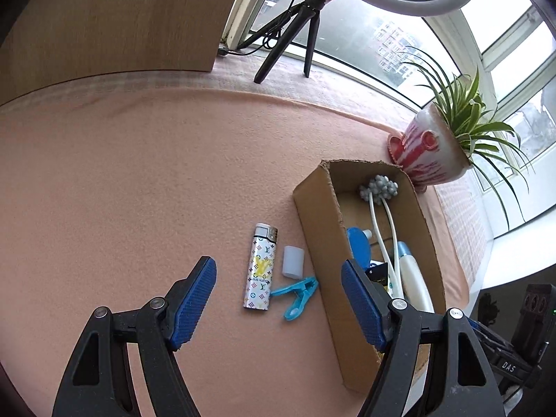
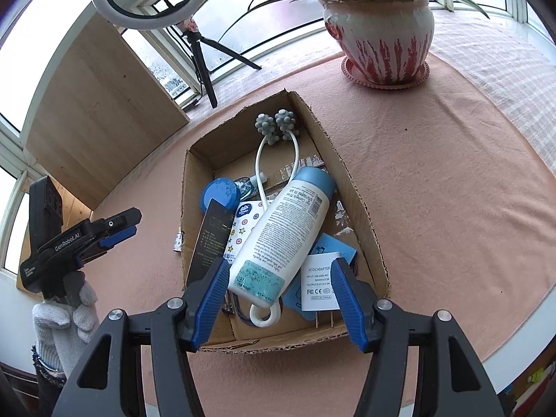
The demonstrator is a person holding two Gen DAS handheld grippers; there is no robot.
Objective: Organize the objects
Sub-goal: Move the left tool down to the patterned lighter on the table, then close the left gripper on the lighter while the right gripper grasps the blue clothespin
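Surface: pink cloth-covered table (image 1: 121,191), window behind, potted plant (image 2: 380,31) at the far edge.
Box: open cardboard box (image 1: 314,208) on the cloth, already part-filled. Judged to be the collecting bin for the sorting.
Box contents: white lotion bottle (image 2: 281,239) lies slantwise on top of the pile; under and beside it a white power adapter (image 2: 318,283), a blue round lid (image 2: 220,194), a black card (image 2: 212,239) and a knobbed massager (image 2: 276,123) with white looped arms reaching to the far wall.
Loose items: patterned lighter (image 1: 260,267), small white cap (image 1: 293,260) and blue clothes peg (image 1: 299,295) lie close together on the cloth just beside the box's outer wall. Judged the remaining work.
Left gripper (image 1: 278,307): jaws wide, nothing between the pads; it hangs above the three loose items, tilted down at them. Likely lining up on the lighter or the peg.
Right gripper (image 2: 283,302): jaws about half spread over the near end of the box, straddling the bottle's base in view; pads do not appear to press on it, so I read it as empty.
Hidden: items under the bottle are only partly visible; blue packet near the adapter unidentified. Gloved hand (image 2: 66,309) on the left gripper is cut off below.
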